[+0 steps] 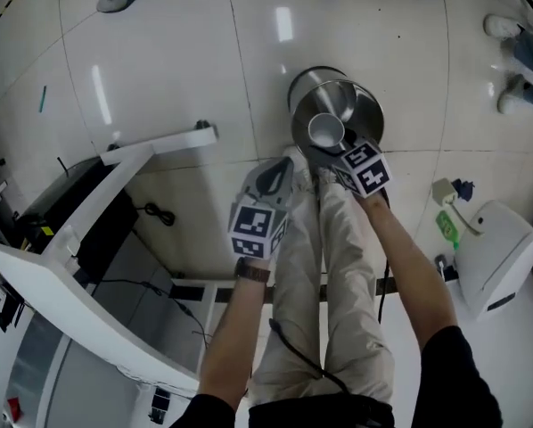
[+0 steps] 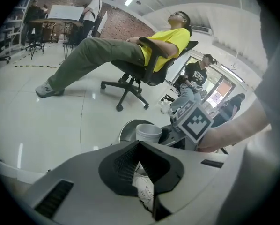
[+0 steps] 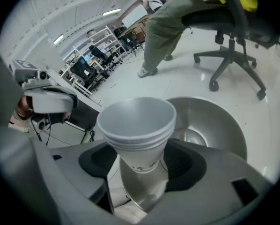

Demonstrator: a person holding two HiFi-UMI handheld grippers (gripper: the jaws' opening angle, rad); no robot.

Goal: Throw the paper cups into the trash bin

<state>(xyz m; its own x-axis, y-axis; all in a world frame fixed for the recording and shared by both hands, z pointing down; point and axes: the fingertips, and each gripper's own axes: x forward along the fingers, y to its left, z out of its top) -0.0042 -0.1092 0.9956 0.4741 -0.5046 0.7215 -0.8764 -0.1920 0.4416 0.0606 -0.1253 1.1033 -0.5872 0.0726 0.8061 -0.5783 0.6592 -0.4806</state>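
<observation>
The pale, glossy tiled floor (image 1: 159,61) carried a round metal trash bin (image 1: 363,107). Left of the bin stood a white table (image 1: 61,283), with a black cable (image 1: 159,214) coiled on the tiles between them. Right of the bin sat a white machine (image 1: 503,257) and, nearer the bin, a small green thing (image 1: 446,228). Beyond the bin stood a wheeled office chair (image 2: 130,81).

The paper cups (image 3: 136,125) in my right hand-held gripper (image 3: 141,170) are matt white paper, its shell smooth grey plastic. The trash bin (image 3: 215,125) is shiny metal, and the floor (image 1: 159,52) is glossy tile.
</observation>
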